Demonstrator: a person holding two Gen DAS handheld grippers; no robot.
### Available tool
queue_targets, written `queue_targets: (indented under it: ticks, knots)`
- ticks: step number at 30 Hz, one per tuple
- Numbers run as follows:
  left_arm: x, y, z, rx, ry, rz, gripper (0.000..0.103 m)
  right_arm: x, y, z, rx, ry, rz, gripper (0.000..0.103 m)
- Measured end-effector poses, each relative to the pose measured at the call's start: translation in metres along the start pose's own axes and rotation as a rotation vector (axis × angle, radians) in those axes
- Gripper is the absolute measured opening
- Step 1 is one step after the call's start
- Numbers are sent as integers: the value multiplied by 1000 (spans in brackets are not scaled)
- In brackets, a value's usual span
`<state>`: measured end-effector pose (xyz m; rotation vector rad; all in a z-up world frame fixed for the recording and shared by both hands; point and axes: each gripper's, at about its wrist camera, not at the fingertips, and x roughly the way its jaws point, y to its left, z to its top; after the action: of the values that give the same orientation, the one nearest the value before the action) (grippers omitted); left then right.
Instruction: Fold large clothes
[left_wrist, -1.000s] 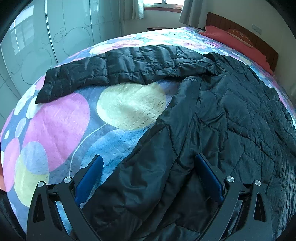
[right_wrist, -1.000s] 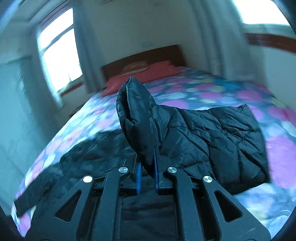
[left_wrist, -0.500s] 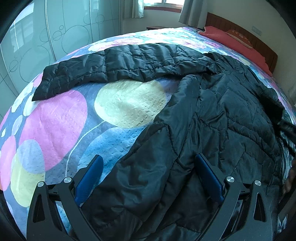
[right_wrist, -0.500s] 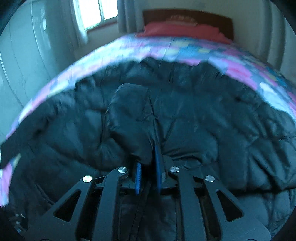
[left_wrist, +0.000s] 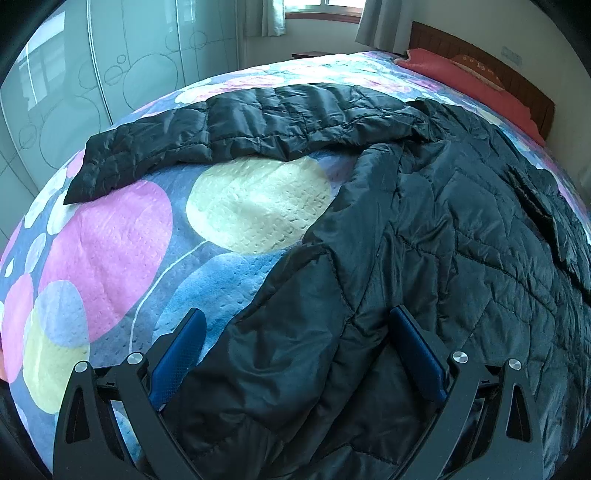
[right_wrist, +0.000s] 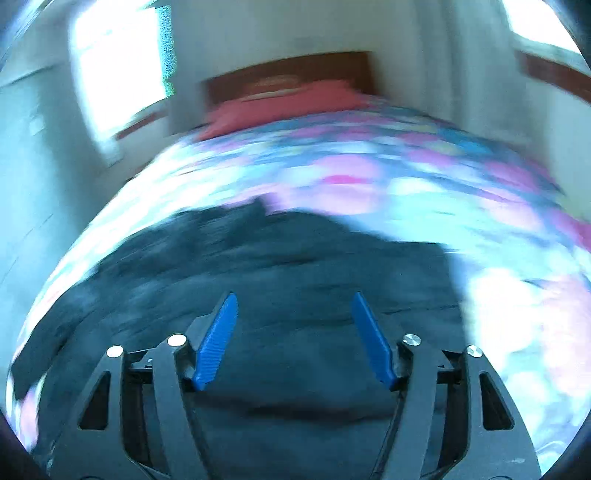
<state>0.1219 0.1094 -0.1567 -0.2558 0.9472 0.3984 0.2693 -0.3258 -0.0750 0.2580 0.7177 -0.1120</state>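
A large black quilted jacket (left_wrist: 424, 236) lies spread on the bed. One sleeve (left_wrist: 229, 129) stretches out to the left across the bedspread. A folded-over sleeve end (left_wrist: 535, 199) lies on the jacket's right side. My left gripper (left_wrist: 295, 325) is open, its jaws wide apart over the jacket's near hem, one finger (left_wrist: 181, 350) over the bedspread. In the blurred right wrist view my right gripper (right_wrist: 293, 306) is open and empty above the jacket (right_wrist: 295, 266).
The bed has a bedspread (left_wrist: 110, 240) with pink, yellow and blue circles. A red pillow (left_wrist: 476, 85) and wooden headboard (left_wrist: 517, 77) are at the far end. A glass-fronted wardrobe (left_wrist: 74, 85) stands at the left.
My right gripper carried the right sleeve over onto the jacket's body, then opened and let it go. My left gripper stayed open in place.
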Motion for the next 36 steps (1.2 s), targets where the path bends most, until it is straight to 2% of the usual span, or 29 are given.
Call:
queue_targets:
  ticks: [2, 4, 9, 13, 16, 17, 18, 20, 23, 27, 31, 33, 36]
  knots:
    - [1, 0, 0, 2, 0, 2, 98, 18, -37, 8, 69, 26, -80, 53]
    - [1, -1, 1, 4, 1, 4, 99, 37, -55, 8, 89, 62, -113, 52]
    - [2, -1, 0, 12, 3, 10, 99, 87, -64, -11, 32, 155, -174, 53]
    - [2, -2, 0, 15, 3, 13, 99, 90, -60, -15, 5, 138, -200, 53]
    - [2, -2, 1, 12, 3, 10, 99, 74, -52, -11, 1, 114, -244, 53]
    - [2, -2, 0, 12, 3, 9, 99, 69, -48, -9, 7, 99, -241, 55]
    - [2, -2, 1, 12, 4, 9, 99, 59, -41, -9, 16, 77, -222, 61]
    - [3, -2, 0, 14, 3, 11, 99, 45, -26, -9, 18, 45, -186, 67]
    - [2, -2, 0, 11, 4, 7, 99, 42, 3, -14, -32, 44, -147, 67]
    - [3, -2, 0, 11, 3, 8, 99, 88, 11, -43, -69, 185, -169, 69]
    - [2, -1, 0, 9, 2, 6, 99, 78, 23, -34, -68, 178, -200, 69]
    - [2, -2, 0, 9, 1, 4, 99, 63, 35, -32, -54, 144, -158, 69]
    - [2, -1, -1, 9, 2, 5, 99, 49, 65, -28, -107, 90, -115, 69]
